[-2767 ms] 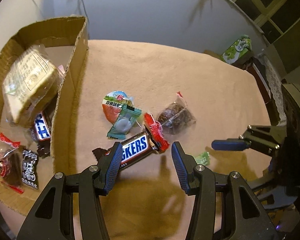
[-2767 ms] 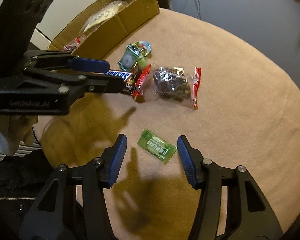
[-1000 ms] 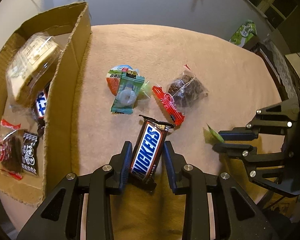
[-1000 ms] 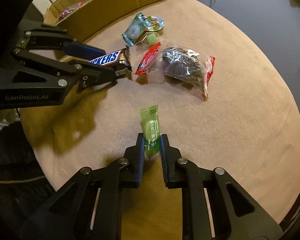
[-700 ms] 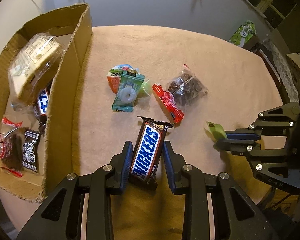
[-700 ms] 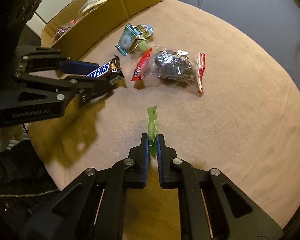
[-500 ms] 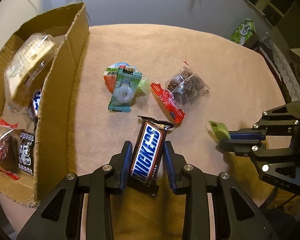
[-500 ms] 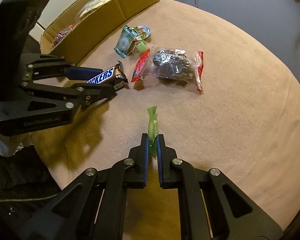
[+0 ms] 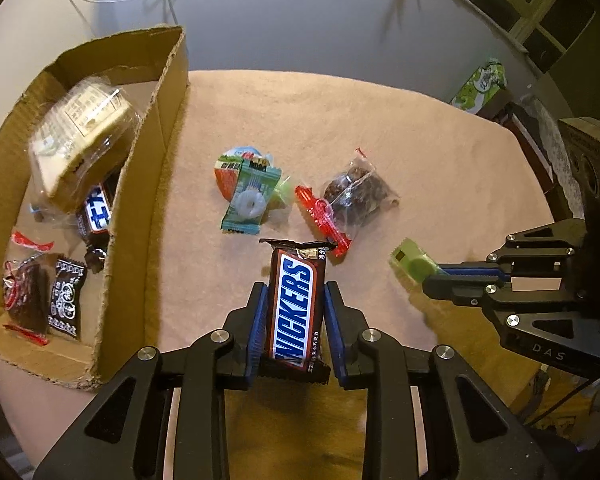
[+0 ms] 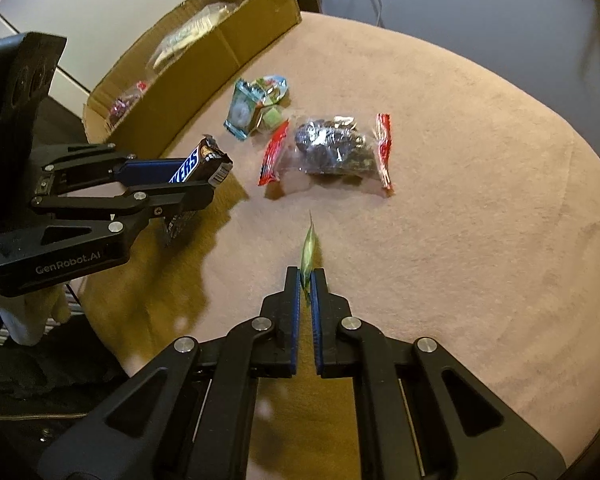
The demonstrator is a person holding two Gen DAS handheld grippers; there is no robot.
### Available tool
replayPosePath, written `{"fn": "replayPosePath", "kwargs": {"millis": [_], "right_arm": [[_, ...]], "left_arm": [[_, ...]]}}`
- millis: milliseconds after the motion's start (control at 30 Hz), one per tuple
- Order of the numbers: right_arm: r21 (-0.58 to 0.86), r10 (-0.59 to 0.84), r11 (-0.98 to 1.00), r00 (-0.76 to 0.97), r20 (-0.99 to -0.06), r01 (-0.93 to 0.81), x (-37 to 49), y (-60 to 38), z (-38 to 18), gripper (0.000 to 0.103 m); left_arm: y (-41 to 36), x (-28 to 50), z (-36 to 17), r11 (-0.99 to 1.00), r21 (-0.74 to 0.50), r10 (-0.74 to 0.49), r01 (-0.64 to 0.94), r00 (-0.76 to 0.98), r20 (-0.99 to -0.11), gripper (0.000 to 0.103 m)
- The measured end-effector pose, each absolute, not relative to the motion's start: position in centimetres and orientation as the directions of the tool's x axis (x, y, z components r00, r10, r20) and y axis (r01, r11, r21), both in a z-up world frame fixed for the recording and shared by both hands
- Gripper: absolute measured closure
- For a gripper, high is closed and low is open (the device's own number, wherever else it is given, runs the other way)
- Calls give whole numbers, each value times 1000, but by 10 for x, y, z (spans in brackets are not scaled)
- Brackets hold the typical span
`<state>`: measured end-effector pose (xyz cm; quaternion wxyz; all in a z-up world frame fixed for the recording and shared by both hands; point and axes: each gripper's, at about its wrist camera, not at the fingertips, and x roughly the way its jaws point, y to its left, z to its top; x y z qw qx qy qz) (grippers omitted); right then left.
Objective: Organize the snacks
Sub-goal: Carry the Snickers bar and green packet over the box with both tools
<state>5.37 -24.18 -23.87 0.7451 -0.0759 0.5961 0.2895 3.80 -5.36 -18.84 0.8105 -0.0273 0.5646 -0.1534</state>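
My left gripper [image 9: 296,292] is shut on a brown Snickers bar [image 9: 296,312] and its jaws are still squeezing in; the bar hangs lengthwise above the cloth. In the right wrist view the same bar [image 10: 204,162] sticks out of the left gripper [image 10: 204,182], close to the box. My right gripper [image 10: 306,276] is shut tight on a small green candy [image 10: 309,248], seen edge-on. The left wrist view has that candy [image 9: 410,260] at the right. The cardboard box [image 9: 156,184] stands at the left with several snacks inside.
On the beige tablecloth [image 9: 340,120] lie a teal mint candy [image 9: 250,200] over a round jelly cup [image 9: 228,168], and a clear bag of dark snack with red ends [image 9: 356,196]. A green carton [image 9: 480,88] stands beyond the table's far right edge.
Both grippers went from open over their snacks to shut on them. The Snickers bar and the green candy left the cloth. The right gripper rolled, turning the candy edge-on.
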Motion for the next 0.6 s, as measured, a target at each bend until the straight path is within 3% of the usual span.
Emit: {"fn": "replayPosePath", "kwargs": {"millis": [600], "right_arm": [[299,490,756,200,-849,-583,56,-201,-155,98]], "left_arm": [[29,28,-139,970,-219,-241,100,453,-858,77]]}}
